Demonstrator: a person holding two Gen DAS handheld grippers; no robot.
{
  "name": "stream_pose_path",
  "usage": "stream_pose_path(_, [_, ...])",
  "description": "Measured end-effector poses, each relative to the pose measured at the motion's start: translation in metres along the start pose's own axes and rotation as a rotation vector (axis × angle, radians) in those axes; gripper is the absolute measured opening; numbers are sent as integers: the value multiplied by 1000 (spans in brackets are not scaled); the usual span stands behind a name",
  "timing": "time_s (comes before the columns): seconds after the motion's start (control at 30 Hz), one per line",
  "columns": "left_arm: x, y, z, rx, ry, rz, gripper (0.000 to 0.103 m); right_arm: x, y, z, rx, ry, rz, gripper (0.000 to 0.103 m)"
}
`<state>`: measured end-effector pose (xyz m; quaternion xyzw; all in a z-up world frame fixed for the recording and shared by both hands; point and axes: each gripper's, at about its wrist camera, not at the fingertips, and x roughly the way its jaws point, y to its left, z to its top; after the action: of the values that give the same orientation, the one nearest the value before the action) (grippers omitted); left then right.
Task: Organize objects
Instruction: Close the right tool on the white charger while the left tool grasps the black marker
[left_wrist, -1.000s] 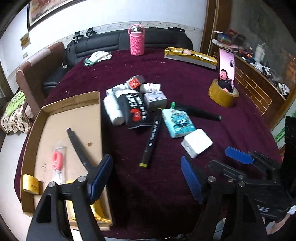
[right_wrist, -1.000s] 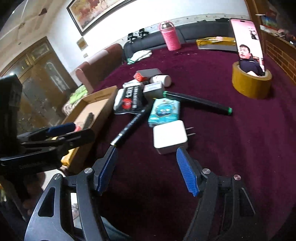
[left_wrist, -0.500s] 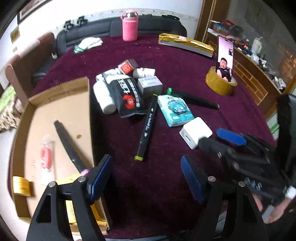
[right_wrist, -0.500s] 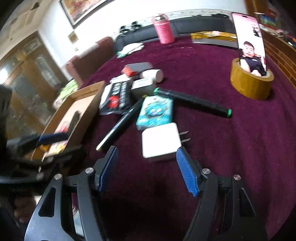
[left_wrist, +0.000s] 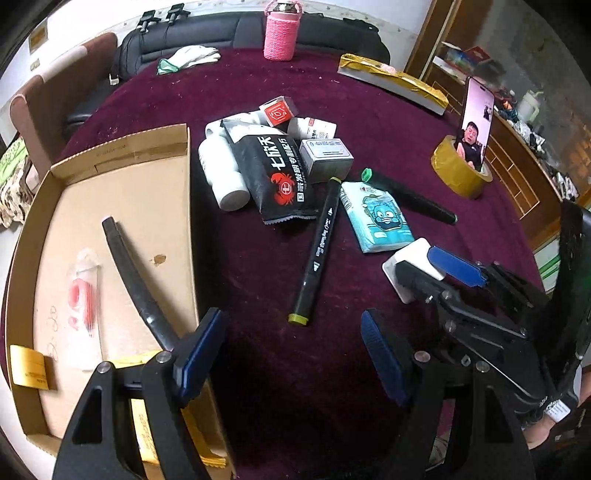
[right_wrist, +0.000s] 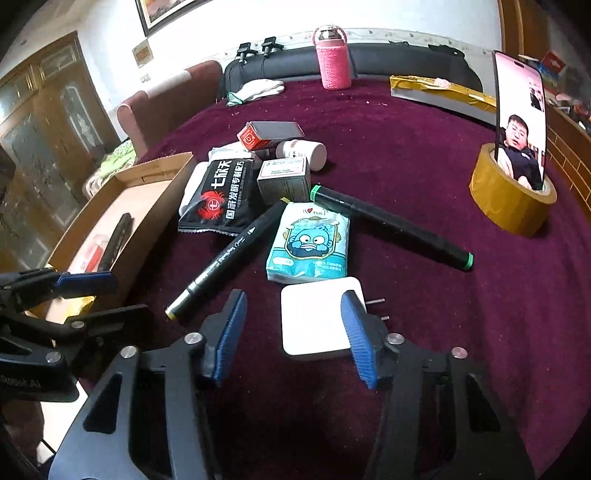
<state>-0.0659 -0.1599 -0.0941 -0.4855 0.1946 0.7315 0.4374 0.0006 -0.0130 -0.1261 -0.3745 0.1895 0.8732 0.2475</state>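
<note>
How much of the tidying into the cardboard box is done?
Early. Done: the cardboard box already holds a black pen and a red packet. In hand: the right gripper, jaws just closing, straddles the white charger. Left: markers, tissues, pouch, bottles, small boxes.

A white wall (right_wrist: 221, 29) with a framed picture (right_wrist: 162, 11) is seen behind a black sofa (right_wrist: 388, 62) (a maroon chair (right_wrist: 162, 107) beside it); a wooden glass-fronted cabinet (right_wrist: 48, 122) stands left
</note>
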Motion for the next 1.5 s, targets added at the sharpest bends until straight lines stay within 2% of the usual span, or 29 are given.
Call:
stream_pose_path(0.03, [1,0,1,-1,4,3,76,0,1,0,-11,0,-31,32])
stream_pose_path(0.13, [1,-3,7,14,10,-6,71,-3,0,-4,-31,3,-73,12])
stream_pose_path(0.2, [2,-6,12,32,5,5,71,-8,-7,-7,-2,5,-55,10])
stream_pose_path(0.27, [7,-9,20,50,8,14,71,-12,-17,-12,39,2,33,11])
stream_pose_path(0.37, [17,-13,32,74,23,28,71,-18,-30,-16,87,-22,79,17])
stream_pose_path(0.4, [18,-12,36,68,25,23,71,-19,-33,-17,97,-28,87,28])
stream_pose_path(0.43, [17,-10,38,53,18,10,71,-20,-35,-17,108,-40,107,45])
stream_pose_path(0.5, [14,-8,40,36,13,6,71,-19,-36,-14,118,-50,119,60])
stream_pose_path(0.67, [20,-6,36,42,29,38,71,-7,-25,-7,54,-20,97,60])
stream_pose_path(0.73, [23,-6,35,38,40,48,71,0,-18,-7,8,-13,15,61])
stream_pose_path(0.77, [24,-6,36,41,42,49,71,3,-17,-7,2,2,3,61])
stream_pose_path(0.8, [26,-7,36,49,47,51,71,5,-16,-8,-2,10,-4,58])
stream_pose_path(0.83, [28,-8,36,55,52,58,71,6,-14,-9,-19,9,-40,51])
stream_pose_path(0.87, [29,-9,36,59,54,61,71,5,-14,-10,-27,8,-53,51])
stream_pose_path(1.07, [44,-24,40,130,89,53,71,-9,-35,-20,59,4,-4,51])
stream_pose_path(1.17, [57,-30,44,161,113,73,52,-14,-40,-25,83,3,4,51])
stream_pose_path(1.27, [72,-31,49,166,149,117,40,-14,-39,-26,90,1,-3,51])
stream_pose_path(1.33, [72,-31,52,173,140,110,37,-15,-38,-27,97,-1,-4,51])
stream_pose_path(1.47, [69,-33,48,183,141,85,15,-14,-37,-26,101,4,-10,51])
stream_pose_path(1.5, [68,-34,45,188,139,89,13,-14,-37,-25,99,5,-12,51])
